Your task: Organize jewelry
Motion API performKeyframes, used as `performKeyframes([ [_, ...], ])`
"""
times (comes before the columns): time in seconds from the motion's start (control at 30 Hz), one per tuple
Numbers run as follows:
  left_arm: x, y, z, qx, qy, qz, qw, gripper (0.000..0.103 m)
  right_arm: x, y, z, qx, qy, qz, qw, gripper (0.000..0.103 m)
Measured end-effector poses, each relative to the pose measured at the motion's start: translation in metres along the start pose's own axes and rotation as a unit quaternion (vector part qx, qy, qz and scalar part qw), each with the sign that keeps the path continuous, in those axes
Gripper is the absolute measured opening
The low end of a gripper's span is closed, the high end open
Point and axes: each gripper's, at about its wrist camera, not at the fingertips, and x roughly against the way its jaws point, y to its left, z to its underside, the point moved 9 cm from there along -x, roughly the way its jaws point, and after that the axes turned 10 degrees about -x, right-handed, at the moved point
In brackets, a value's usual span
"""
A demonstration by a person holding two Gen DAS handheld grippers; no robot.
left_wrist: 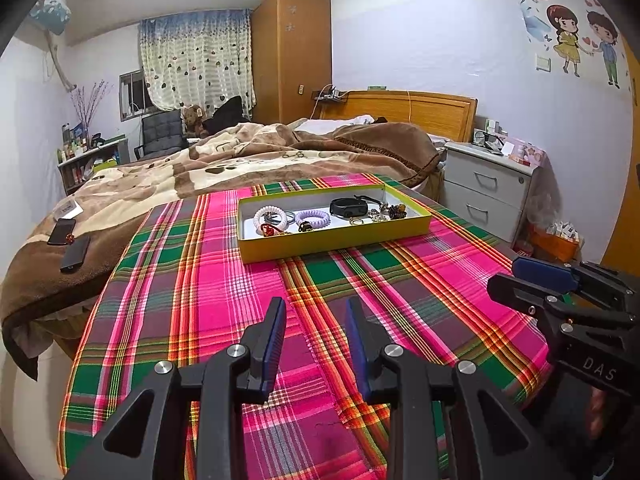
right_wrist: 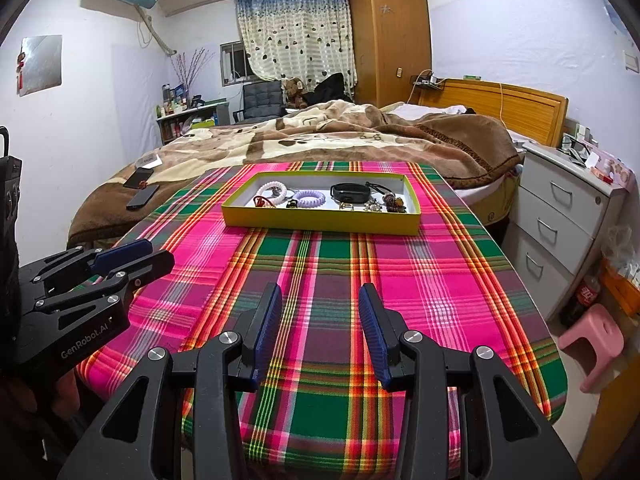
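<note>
A: Where's the jewelry?
B: All in the yellow tray (right_wrist: 320, 225) at the far end of the counter (right_wrist: 400, 280): white coil band (right_wrist: 272, 189), purple coil band (right_wrist: 310, 199), black watch (right_wrist: 350, 193), rings etc.
A: Our tongs?
B: Left tongs (left_wrist: 316, 328) gaping, nothing in them. Right tongs (right_wrist: 320, 320) same, wide apart. Both well short of the tray, over the plaid cloth.

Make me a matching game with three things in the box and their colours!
Things:
1. coil band at the left end of the yellow box
2. coil band in the middle
3. wristband

Colours:
a. black
b. white
c. purple

Pairs: 1-b, the white coil band; 2-c, the purple coil band; 3-a, the black wristband.
</note>
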Motion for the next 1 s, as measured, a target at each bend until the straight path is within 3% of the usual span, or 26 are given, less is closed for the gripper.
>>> performKeyframes([
  [1.0,0.0020,-0.0022,-0.0021,0.001,-0.006,-0.009,0.9999,0.030,-0.0016,0.0009,0.0013,0.001,0.003,0.001,1.000,0.041],
])
